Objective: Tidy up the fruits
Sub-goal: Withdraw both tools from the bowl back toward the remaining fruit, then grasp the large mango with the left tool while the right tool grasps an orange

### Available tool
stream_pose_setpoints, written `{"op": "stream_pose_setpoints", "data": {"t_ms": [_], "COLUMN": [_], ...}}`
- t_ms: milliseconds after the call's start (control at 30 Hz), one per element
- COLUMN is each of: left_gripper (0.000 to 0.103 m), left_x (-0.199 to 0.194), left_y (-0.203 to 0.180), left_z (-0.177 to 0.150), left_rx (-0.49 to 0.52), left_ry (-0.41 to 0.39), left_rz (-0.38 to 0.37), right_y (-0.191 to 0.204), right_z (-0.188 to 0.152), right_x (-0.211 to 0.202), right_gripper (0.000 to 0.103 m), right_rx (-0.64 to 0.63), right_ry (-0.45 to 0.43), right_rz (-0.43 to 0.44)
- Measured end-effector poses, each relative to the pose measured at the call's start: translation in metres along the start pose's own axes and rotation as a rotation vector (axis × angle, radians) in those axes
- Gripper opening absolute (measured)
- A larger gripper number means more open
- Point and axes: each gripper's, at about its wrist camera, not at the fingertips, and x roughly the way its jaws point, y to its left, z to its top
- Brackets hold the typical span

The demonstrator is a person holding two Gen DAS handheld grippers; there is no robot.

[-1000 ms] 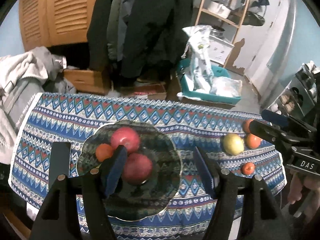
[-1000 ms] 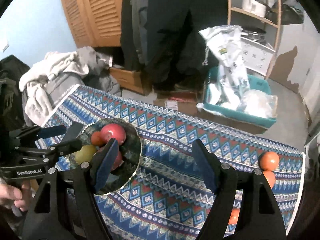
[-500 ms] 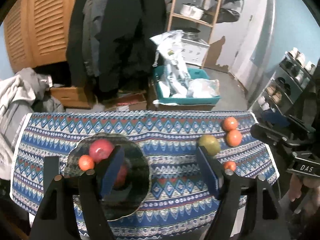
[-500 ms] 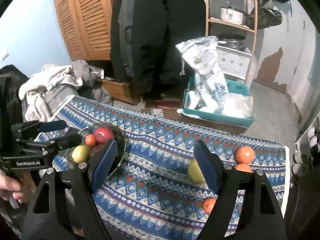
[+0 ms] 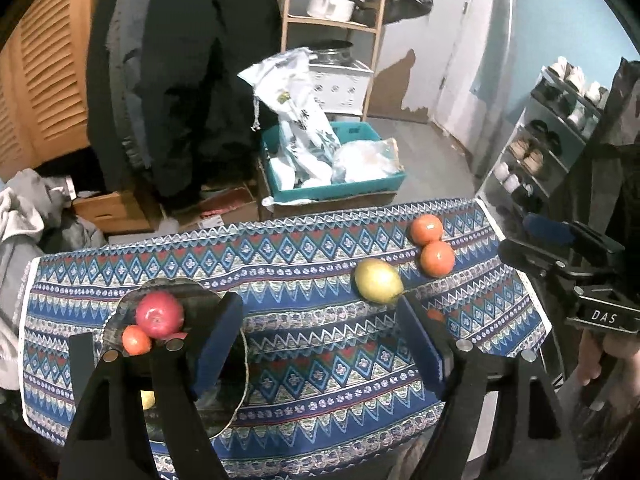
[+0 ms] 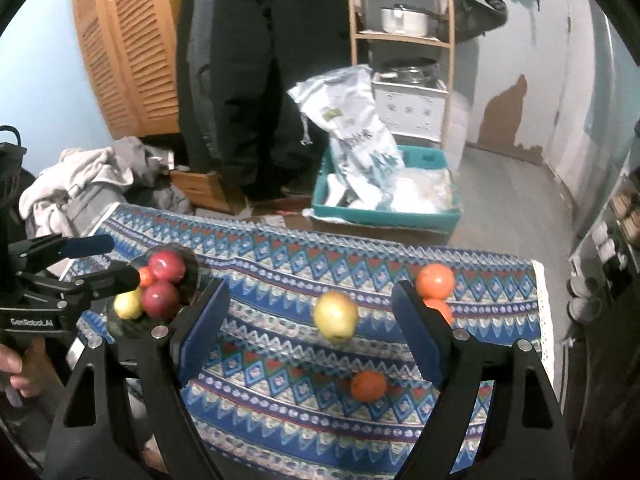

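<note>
Both my left gripper (image 5: 320,336) and right gripper (image 6: 308,320) have just been opening, nothing between the fingers, and the view has swung from the plate (image 6: 192,280) at lower left to the yellow apple (image 6: 335,315) at centre, so I judge it comes next

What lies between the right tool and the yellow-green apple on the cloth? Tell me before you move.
Nothing visible. The right tool is open and empty, and the yellow-green apple sits alone on bare tablecloth ahead of it. A small orange fruit lies nearer, off to the right.
</note>
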Motion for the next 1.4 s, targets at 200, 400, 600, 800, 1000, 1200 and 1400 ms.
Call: {"op": "stream_pose_setpoints", "data": {"t_ms": [200,400,600,800,1000,1200,1400], "left_gripper": [0.082,0.082,0.082,0.082,0.082,0.082,0.082], "left_x": [0.018,0.055,0.09,0.124,0.148,0.168,0.18], "left_y": [-0.016,-0.026,-0.03,-0.032,-0.039,-0.048,-0.049], "left_z": [0.0,-0.007,-0.021,-0.033,-0.046,-0.058,-0.062], "left_rx": [0.032,0.041,0.06,0.071,0.094,0.125,0.133], "left_ry": [0.033,0.108,0.174,0.259,0.316,0.356,0.377], "left_rz": [0.001,-0.009,0.015,0.014,0.019,0.024,0.035], "right_y": [-0.022,-0.04,-0.057,-0.066,-0.069,-0.071,-0.071], "right_z": [-0.012,-0.029,-0.052,-0.073,-0.096,-0.113,-0.123], "right_x": [0.009,0.035,0.072,0.101,0.133,0.157,0.173], "right_gripper": [0.083,0.083,0.083,0.083,0.083,0.083,0.082], "right_rx": [0.03,0.053,0.068,0.085,0.088,0.083,0.088], "right_ry": [0.028,0.091,0.178,0.262,0.373,0.439,0.476], "right_rz": [-0.014,-0.021,-0.039,-0.04,-0.026,-0.013,-0.016]}}
